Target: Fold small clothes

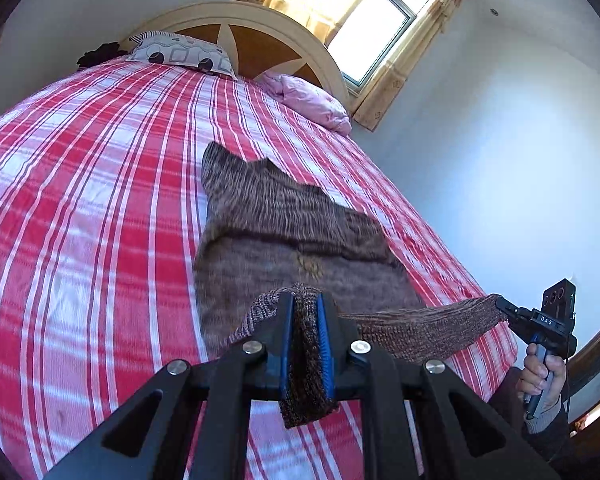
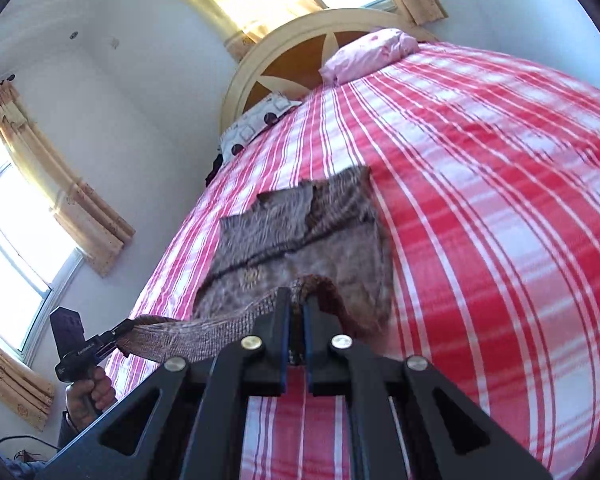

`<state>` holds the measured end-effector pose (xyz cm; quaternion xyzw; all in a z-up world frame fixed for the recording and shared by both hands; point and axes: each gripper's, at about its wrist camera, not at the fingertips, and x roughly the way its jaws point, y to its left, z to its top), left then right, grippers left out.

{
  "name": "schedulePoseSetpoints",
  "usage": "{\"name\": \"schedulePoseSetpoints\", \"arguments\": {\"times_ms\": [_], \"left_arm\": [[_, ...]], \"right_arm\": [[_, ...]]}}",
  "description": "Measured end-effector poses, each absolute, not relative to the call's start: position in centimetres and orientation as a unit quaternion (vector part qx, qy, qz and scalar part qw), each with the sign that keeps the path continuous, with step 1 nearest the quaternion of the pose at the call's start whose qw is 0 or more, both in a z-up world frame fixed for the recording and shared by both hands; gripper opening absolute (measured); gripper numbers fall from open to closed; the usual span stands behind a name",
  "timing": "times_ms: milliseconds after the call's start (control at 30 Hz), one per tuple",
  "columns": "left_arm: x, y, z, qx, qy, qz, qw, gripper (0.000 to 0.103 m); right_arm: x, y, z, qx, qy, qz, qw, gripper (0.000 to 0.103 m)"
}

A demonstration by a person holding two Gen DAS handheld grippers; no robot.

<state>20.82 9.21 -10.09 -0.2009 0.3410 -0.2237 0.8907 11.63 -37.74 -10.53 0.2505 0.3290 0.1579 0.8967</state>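
Observation:
A small brown knitted garment [image 1: 284,232] lies on the red and white striped bed [image 1: 80,208], its far part flat and its near edge lifted. My left gripper [image 1: 306,312] is shut on one near corner of it. My right gripper [image 2: 297,304] is shut on the other near corner. The near hem [image 1: 420,328] stretches between the two grippers above the bed. The right gripper shows in the left wrist view [image 1: 504,308], and the left gripper shows in the right wrist view [image 2: 116,340]. The garment also shows in the right wrist view [image 2: 300,232].
A patterned pillow [image 1: 180,54] and a pink pillow [image 1: 312,100] lie against the round headboard [image 1: 260,44]. A window with yellow curtains [image 1: 380,28] is behind it. A white wall [image 1: 520,160] runs along the bed's right side.

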Motion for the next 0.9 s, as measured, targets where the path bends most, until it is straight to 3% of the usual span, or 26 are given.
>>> {"name": "schedulePoseSetpoints", "arguments": {"times_ms": [733, 767, 900], "left_arm": [[38.5, 9.7, -10.2, -0.217, 0.370, -0.214, 0.878, 0.010], [39.2, 9.9, -10.3, -0.218, 0.370, -0.213, 0.878, 0.000], [42.9, 10.8, -10.8, -0.228, 0.371, -0.209, 0.876, 0.000]], "right_arm": [[30.6, -38.2, -11.8, 0.263, 0.362, 0.126, 0.886, 0.008], [31.6, -38.3, -12.1, 0.262, 0.365, 0.123, 0.885, 0.008], [35.3, -38.8, -13.4, 0.268, 0.379, 0.117, 0.878, 0.008]]}}
